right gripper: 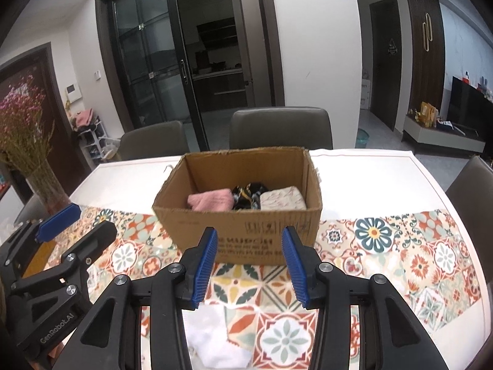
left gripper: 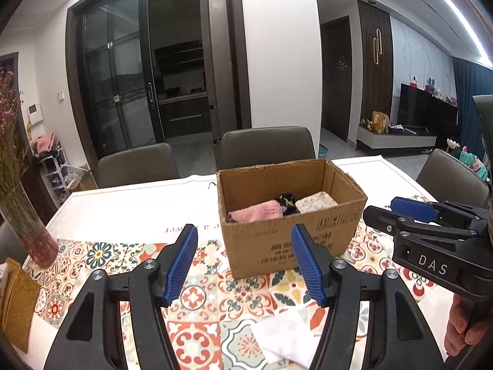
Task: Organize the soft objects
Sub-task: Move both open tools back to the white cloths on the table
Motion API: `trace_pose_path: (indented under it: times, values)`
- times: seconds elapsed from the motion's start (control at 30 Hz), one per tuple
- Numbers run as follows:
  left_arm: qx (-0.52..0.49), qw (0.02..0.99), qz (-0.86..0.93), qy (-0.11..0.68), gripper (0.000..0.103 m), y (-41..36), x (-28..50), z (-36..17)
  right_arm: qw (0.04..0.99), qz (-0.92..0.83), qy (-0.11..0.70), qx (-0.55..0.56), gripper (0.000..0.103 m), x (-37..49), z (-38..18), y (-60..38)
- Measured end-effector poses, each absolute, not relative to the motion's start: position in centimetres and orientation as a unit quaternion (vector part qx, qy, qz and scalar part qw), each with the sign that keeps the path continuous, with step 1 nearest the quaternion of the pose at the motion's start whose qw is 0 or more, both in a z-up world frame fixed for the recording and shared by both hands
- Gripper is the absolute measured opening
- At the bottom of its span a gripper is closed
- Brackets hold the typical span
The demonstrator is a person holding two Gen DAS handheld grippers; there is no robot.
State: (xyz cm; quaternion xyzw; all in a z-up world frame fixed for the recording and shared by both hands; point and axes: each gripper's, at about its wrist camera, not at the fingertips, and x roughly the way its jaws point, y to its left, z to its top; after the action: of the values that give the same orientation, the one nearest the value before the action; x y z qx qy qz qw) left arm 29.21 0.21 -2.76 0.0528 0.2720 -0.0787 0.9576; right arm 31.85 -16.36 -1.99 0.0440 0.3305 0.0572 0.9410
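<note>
Now, the scene line by line:
Box: the cardboard box (right gripper: 237, 212) stands mid-tabletop, open top upward so soft things can be dropped in.
Contents: a pink cloth (right gripper: 211, 202), a black patterned cloth (right gripper: 248, 195) and a pale printed cloth (right gripper: 282, 202) lie side by side along its near wall, a tidy row that seems meant to save space.
Remaining piece: the white cloth (right gripper: 215, 339) lies on the tabletop (right gripper: 400, 262) near its front edge, outside the box.
Left tongs (left gripper: 245, 265): spread apart, empty.
Right tongs (right gripper: 248, 266): spread apart, empty, directly above the white cloth, probably poised to pick it up.
</note>
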Motion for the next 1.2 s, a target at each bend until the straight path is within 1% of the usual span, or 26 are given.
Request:
trace_pose_path:
  times: [0.67, 1.2]
  values:
    - [0.057, 0.94, -0.089, 0.325, 0.062, 2.7, 26.2, -6.7, 0.917, 0.059, 0.389, 0.061, 0.045, 26.6, -6.7, -14.1]
    - [0.061, 0.927, -0.12, 0.35, 0.062, 3.1, 26.3, -10.3, 0.896, 0.047, 0.433, 0.086, 0.045, 25.4, -11.0, -13.1]
